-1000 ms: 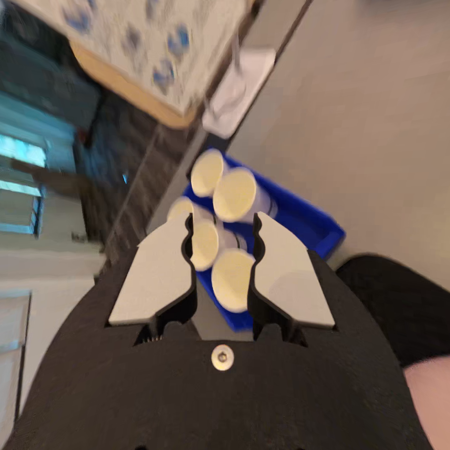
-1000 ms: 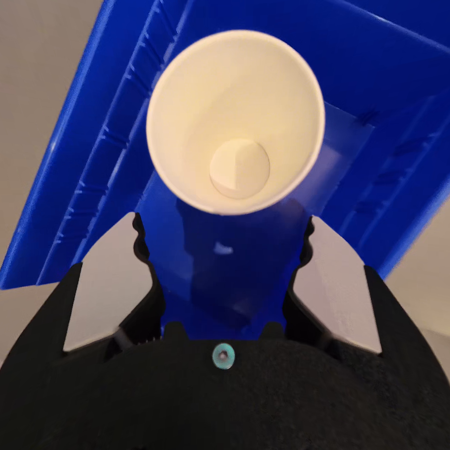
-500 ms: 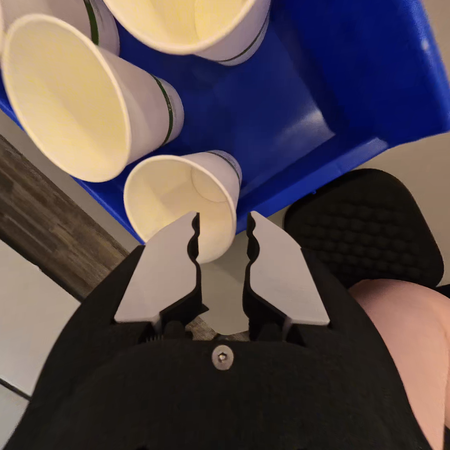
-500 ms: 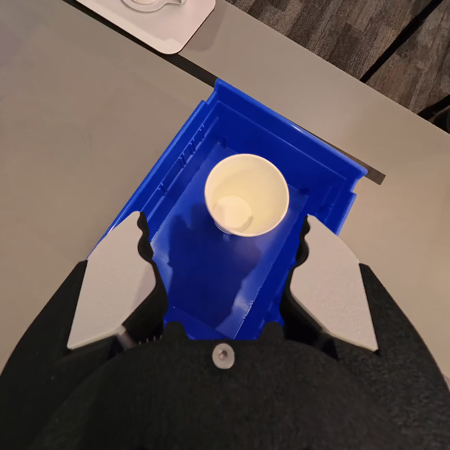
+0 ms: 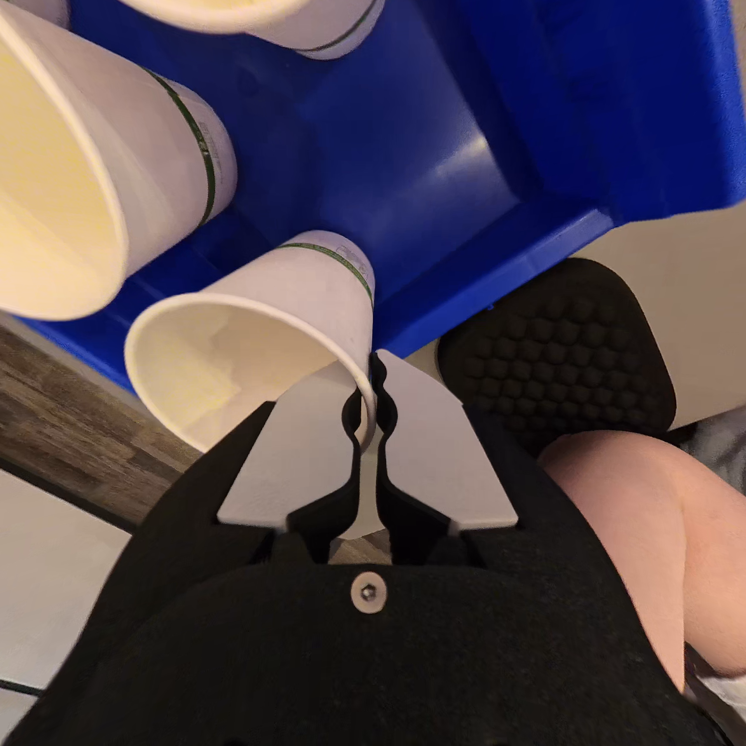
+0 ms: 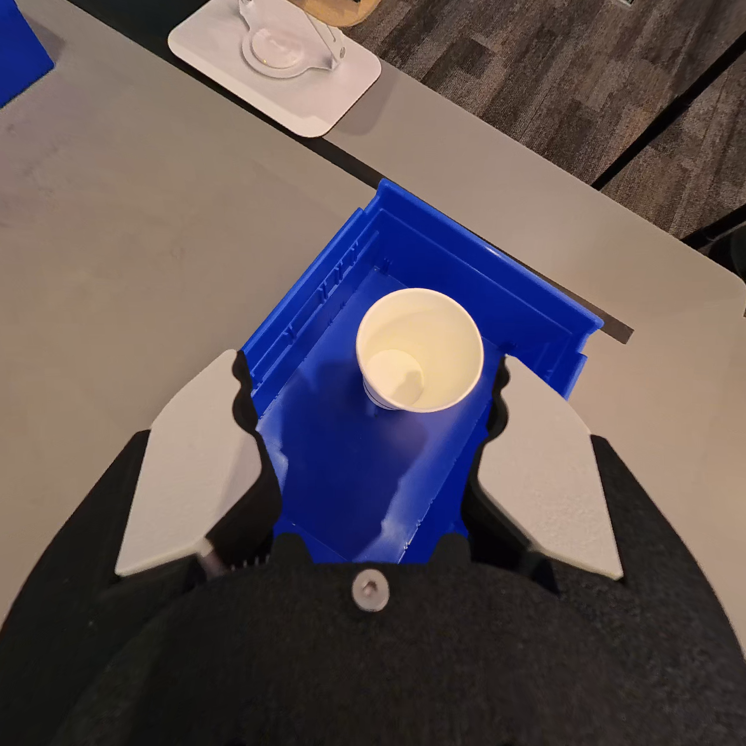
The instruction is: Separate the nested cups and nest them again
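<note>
The left gripper point(image 5: 373, 397) has its jaws closed on the near rim of a paper cup point(image 5: 258, 343), one finger inside the mouth and one outside, pinching the wall. That cup stands in a blue bin point(image 5: 504, 169) at the corner nearest the camera; two more cups point(image 5: 80, 169) stand beside it in the same bin, and whether any of them is a nested pair cannot be told. The right gripper point(image 6: 369, 399) hovers with its jaws wide open above a second blue bin point(image 6: 464, 258) on the grey surface point(image 6: 141, 242), where a single cup point(image 6: 420, 349) stands upright near the far end. A white stand point(image 6: 278, 64) sits farther back, well apart.

The step in hand appears to be lifting the pinched cup to carry it toward the lone one for nesting. To do it well, the lift should go straight up along the cup's axis, so the base clears the bin wall and the neighbours stay put. The pinch should be firm but light, since a paper rim creases easily. Before lowering, the base should be centred over the target's mouth and the cup kept upright.
</note>
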`<move>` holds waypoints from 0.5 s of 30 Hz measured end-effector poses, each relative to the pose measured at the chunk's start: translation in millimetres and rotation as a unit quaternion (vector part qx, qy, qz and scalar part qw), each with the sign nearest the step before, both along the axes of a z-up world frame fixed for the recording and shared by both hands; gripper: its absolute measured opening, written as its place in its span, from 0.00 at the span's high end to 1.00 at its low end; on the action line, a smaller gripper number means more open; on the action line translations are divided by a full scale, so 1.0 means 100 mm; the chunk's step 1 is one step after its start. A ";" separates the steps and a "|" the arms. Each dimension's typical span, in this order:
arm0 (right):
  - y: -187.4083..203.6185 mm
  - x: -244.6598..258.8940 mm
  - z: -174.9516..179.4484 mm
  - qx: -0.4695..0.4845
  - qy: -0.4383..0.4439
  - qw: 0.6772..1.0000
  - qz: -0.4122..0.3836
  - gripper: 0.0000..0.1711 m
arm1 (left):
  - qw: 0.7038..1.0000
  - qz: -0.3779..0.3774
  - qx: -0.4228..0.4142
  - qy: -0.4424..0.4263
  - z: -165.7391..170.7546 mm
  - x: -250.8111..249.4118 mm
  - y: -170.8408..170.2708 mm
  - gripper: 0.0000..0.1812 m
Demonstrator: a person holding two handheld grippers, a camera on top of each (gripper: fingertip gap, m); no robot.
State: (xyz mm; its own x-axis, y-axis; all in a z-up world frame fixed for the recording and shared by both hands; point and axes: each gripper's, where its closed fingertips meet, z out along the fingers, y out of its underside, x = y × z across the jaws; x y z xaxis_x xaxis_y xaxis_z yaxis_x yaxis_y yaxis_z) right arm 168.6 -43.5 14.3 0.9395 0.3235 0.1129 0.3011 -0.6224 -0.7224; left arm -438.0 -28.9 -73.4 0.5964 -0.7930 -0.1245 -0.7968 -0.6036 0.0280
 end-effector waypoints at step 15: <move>-0.08 -1.62 0.67 0.158 0.053 0.943 0.288 0.38 | 0.869 -0.369 0.299 -0.138 1.17 1.05 -0.77 0.99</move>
State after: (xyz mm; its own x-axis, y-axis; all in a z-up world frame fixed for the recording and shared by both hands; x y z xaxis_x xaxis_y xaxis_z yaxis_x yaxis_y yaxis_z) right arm 6.4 -51.0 81.0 0.6303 0.7490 0.2042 0.4387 -0.1266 -0.8897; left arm -332.6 -105.9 43.9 0.0257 -0.8154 -0.5783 -0.8994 0.2337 -0.3694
